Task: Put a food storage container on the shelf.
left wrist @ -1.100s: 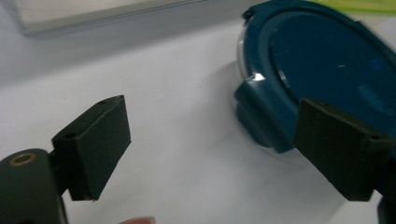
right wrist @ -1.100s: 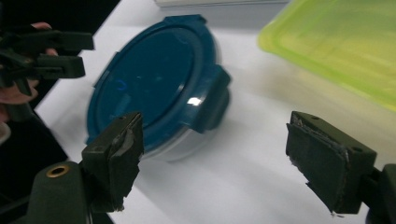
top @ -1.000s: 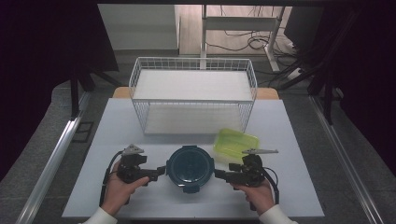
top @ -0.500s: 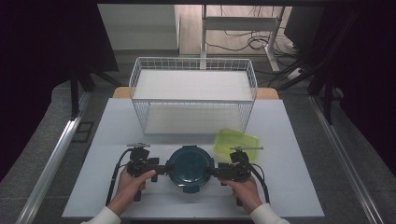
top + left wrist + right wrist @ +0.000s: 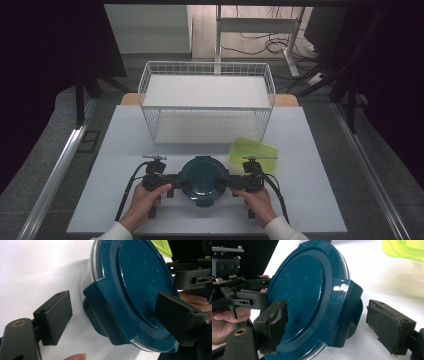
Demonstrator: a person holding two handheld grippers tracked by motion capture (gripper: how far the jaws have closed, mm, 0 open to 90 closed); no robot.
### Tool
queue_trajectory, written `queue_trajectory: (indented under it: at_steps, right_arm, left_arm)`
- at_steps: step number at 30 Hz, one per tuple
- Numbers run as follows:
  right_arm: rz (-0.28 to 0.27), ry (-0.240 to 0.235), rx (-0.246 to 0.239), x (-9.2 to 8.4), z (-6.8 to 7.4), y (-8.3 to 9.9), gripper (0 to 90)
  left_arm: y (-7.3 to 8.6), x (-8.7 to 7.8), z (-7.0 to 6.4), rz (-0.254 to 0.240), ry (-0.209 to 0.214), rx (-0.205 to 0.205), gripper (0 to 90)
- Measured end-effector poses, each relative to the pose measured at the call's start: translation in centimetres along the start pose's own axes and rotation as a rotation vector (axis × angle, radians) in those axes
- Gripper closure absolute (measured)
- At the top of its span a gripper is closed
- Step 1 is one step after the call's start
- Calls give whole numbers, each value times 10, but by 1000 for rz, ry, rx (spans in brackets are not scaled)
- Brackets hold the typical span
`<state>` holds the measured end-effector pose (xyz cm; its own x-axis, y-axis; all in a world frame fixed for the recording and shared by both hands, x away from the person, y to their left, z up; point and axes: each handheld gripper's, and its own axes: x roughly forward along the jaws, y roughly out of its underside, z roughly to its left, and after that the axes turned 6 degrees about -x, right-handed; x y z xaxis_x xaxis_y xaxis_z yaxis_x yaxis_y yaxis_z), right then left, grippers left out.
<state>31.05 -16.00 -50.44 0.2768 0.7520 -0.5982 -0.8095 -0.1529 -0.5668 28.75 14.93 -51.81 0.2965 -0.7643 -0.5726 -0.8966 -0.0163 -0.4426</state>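
Observation:
A round clear container with a dark blue lid sits at the front middle of the white table. My left gripper is at its left side and my right gripper at its right, both held level. In the left gripper view the left gripper straddles a blue latch tab; its jaws have just been closing a little, with a gap still showing at the outer pad. In the right gripper view the right gripper stands open around the opposite tab, its pads apart from it.
A lime green plastic container lies just behind and right of the blue lid. A white wire basket stands at the back middle of the table. Cables trail from both grippers toward the front edge.
Both hands have moved inward and forward. The grippers, earlier a little apart from the container, now have their jaws around the lid's side tabs.

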Motion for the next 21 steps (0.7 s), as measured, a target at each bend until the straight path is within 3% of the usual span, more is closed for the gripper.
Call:
queue_trajectory:
  at_steps: [4, 7, 11, 12, 15, 21]
  right_arm:
    - [20, -11, 22, 4, -1, 1, 196]
    - [21, -26, 41, 5, -1, 1, 235]
    - [26, -51, 75, 6, -4, 0, 269]
    - [27, -66, 109, 5, -6, 0, 295]
    - [26, -79, 132, 4, -8, 0, 311]
    - [22, -70, 149, -1, -5, 0, 342]
  left_arm:
    - [2, 4, -1, 18, 56, -29, 207]
    - [3, 5, -2, 14, 55, -35, 218]
    - [2, 3, 3, 10, 76, -79, 257]
    - [2, 3, 3, 9, 76, -88, 265]
    - [2, 3, 0, 7, 61, -92, 266]
    - [4, -1, -10, -12, 23, -82, 291]
